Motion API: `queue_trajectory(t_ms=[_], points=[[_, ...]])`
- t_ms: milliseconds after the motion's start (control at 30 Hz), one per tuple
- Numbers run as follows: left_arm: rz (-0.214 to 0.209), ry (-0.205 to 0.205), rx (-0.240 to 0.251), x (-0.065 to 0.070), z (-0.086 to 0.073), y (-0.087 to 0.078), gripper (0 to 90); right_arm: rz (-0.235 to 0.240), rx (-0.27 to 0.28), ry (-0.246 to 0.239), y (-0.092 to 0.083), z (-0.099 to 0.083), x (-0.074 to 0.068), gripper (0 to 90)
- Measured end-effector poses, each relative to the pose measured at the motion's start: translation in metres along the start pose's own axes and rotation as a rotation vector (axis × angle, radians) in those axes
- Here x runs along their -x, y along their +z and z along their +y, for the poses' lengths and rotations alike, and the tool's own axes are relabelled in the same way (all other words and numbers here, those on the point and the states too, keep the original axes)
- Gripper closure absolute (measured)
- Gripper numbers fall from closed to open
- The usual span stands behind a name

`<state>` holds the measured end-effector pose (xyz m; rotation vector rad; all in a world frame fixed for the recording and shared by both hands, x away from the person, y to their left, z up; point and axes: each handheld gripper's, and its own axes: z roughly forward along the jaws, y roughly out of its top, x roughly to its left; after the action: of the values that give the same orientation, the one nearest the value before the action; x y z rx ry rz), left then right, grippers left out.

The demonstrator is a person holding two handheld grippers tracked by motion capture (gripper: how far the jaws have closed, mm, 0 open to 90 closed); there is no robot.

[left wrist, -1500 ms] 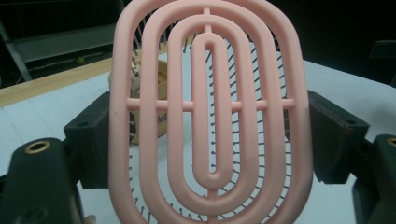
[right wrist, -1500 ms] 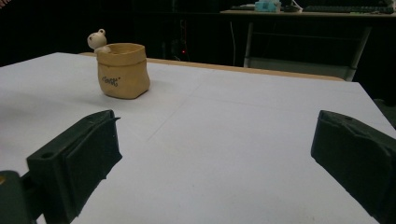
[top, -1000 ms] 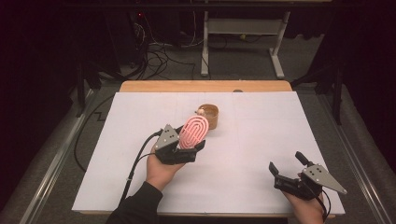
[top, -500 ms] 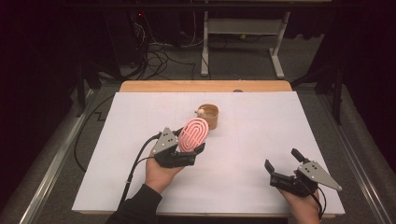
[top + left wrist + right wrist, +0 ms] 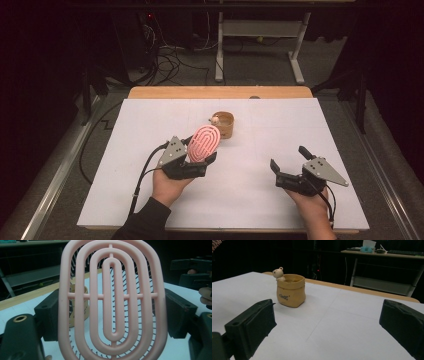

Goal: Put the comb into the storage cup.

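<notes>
Bright, even light on the white table point(image 5: 150, 200) (dark surroundings), close views slightly soft.

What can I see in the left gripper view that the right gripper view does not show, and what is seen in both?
Left gripper view alone: a pink brush clamped between the left gripper's jaws, bristles facing away, and the other hand's gripper at the right edge. Right gripper view alone: the right gripper open and empty, the pot's bear figure and the lettering on its front. Both: the tan pot standing on the white table.
</notes>
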<state>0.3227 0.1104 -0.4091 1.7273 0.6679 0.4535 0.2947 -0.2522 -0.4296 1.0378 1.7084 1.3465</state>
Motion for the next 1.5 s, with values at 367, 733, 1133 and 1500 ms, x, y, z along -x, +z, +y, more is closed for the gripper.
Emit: queue_trajectory(t_ms=[367,733,1133,1500], points=[[0.009,0.002,0.007,0.000,0.000,-0.003,18.4,0.052,-0.021,-0.020,0.028,0.005,-0.018,0.2],[0.006,0.006,0.013,0.001,0.001,-0.004,18.4,0.063,-0.060,-0.027,0.042,-0.001,-0.024,0.2],[-0.002,0.024,0.002,0.007,-0.002,-0.001,18.5,0.065,-0.080,-0.016,0.032,-0.012,-0.022,0.2],[0.000,0.042,0.001,0.010,-0.003,-0.001,18.4,0.111,-0.063,-0.008,0.027,-0.004,-0.030,0.2]])
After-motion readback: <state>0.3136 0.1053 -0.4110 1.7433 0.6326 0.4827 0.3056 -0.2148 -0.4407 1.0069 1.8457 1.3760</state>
